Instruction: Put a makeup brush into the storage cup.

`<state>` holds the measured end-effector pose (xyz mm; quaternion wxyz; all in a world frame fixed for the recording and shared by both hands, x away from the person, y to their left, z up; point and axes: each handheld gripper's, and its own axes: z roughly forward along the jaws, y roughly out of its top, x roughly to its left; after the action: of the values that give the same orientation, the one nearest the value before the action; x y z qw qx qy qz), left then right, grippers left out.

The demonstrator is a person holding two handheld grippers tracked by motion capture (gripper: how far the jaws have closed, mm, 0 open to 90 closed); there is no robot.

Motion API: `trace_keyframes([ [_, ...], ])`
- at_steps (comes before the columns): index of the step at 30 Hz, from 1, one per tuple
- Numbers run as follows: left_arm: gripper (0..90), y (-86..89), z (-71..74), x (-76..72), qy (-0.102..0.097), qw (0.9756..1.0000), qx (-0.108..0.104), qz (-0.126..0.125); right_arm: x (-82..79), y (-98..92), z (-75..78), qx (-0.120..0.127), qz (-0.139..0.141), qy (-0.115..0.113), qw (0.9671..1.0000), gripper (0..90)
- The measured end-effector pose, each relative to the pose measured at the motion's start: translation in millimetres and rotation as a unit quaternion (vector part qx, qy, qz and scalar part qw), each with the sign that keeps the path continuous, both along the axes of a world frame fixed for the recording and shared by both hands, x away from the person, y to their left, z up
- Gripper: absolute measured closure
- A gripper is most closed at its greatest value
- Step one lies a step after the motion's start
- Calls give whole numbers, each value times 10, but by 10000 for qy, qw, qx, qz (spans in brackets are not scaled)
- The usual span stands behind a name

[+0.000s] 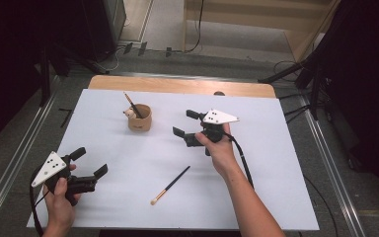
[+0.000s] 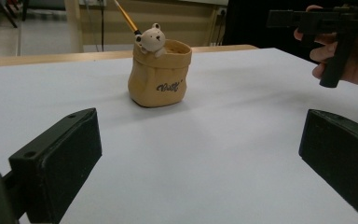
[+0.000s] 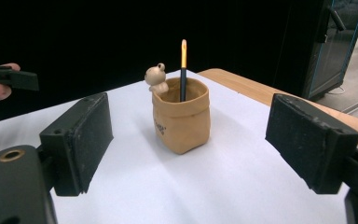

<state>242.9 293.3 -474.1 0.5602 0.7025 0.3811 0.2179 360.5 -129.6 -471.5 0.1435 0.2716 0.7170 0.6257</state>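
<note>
A tan sack-shaped cup (image 1: 140,119) (image 2: 159,73) (image 3: 182,115) with a small bear figure on its rim stands upright on the white sheet, one brush (image 1: 132,105) (image 3: 183,70) sticking out of it. A second brush (image 1: 170,184) with a dark handle and pale tip lies flat nearer the front edge. My right gripper (image 1: 186,123) (image 3: 189,140) hovers open just right of the cup, pointing at it, nothing between its jaws. At the front left my left gripper (image 1: 90,161) (image 2: 200,154) is open and empty, also aimed toward the cup.
The white sheet (image 1: 256,187) covers a wooden table (image 1: 177,85). Metal rails run along both sides on the floor, with cables and stand legs behind the table. Bare sheet lies between the two grippers.
</note>
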Motion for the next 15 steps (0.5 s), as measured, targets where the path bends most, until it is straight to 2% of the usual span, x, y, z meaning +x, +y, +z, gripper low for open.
trace_keyframes([
  [6, 0, -12, 2, 2, -10, 10000, 25, -10, -104, -51, -2, 53, 59, -22, 10000, 153],
  [12, 0, -11, 2, 6, -13, 10000, 34, -12, -216, -73, 9, 111, 269, -16, 9996, 171],
  [15, 0, -10, 3, 7, -10, 10000, 50, -16, -264, -78, 13, 61, 369, -39, 9993, 173],
])
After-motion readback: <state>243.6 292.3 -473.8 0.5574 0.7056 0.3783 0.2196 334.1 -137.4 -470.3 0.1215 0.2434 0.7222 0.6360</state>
